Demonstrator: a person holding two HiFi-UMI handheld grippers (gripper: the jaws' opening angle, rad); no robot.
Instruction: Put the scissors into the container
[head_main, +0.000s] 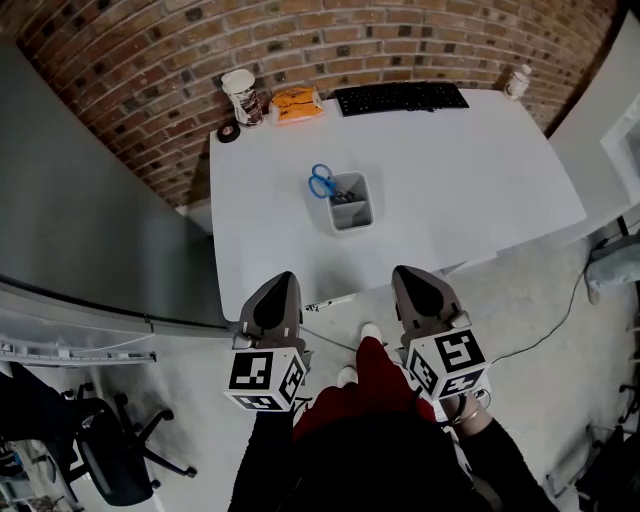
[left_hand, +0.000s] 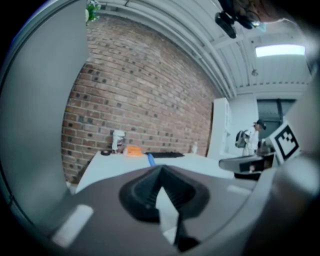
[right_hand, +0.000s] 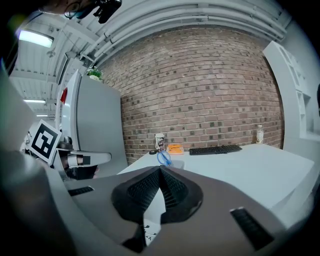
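Left gripper view: the jaws of my left gripper (left_hand: 160, 171) are pressed together at the tips with nothing between them. The right gripper view shows the same for my right gripper (right_hand: 160, 172): closed and empty.

In the head view both grippers hang side by side close to my body, at the near edge of the white table (head_main: 480, 190), tips pointing toward it and touching nothing.

The scissors (head_main: 322, 183) are straight ahead, well apart from both sets of jaws. They stand inside the small grey container (head_main: 356, 222) near the middle of the table, blades down and out of sight, blue handles sticking up over the far-left rim. Their long axis runs upright, leaning a little away from me and to the left. The container lies about midway between my two grippers, so I judge neither clearly nearer.

By how things lie, the task looks done. If anything were left, either gripper would need to open and reach straight forward and down onto the handles.
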